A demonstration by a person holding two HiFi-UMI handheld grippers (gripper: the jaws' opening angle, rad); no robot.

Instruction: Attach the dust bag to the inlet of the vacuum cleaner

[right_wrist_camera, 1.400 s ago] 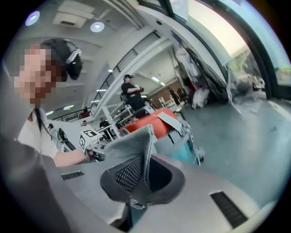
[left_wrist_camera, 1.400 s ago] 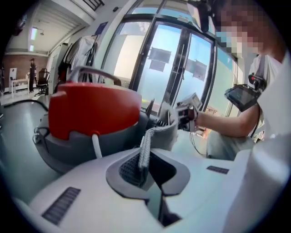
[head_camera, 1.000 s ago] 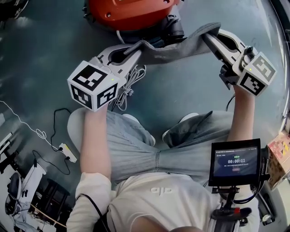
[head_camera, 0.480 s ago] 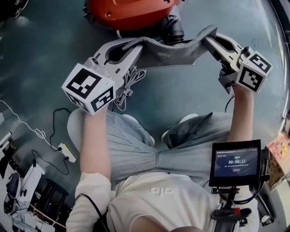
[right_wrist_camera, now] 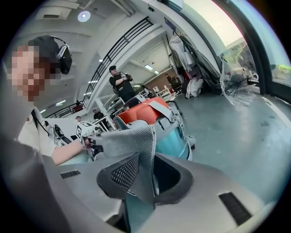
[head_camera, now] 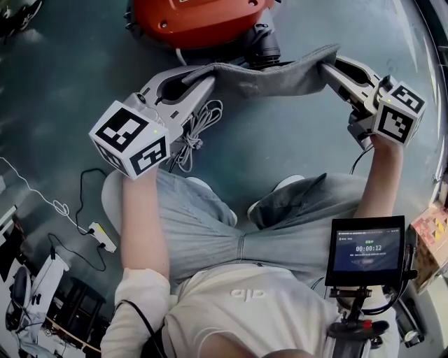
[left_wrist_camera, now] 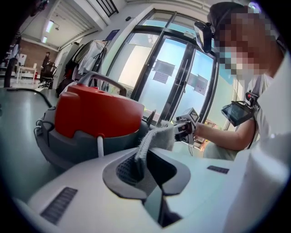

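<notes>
Dust bag (head_camera: 273,77): grey cloth, strung between both grippers. Left gripper (head_camera: 187,78): jaws clamped on one end. Right gripper (head_camera: 330,68): jaws just opening, the other end loose between them. Vacuum cleaner (head_camera: 196,17) inlet (head_camera: 264,45): just ahead of the grippers. Step: presenting the bag. Next probably calls for regripping, then working the mouth over the inlet.

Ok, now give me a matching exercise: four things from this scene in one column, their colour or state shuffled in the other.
1 dust bag
2 vacuum cleaner
3 cord
4 screen

A red on top
B lit, showing a timer
C grey woven fabric
D white, looped on the floor

Pairs: 1-C, 2-A, 3-D, 4-B
</notes>
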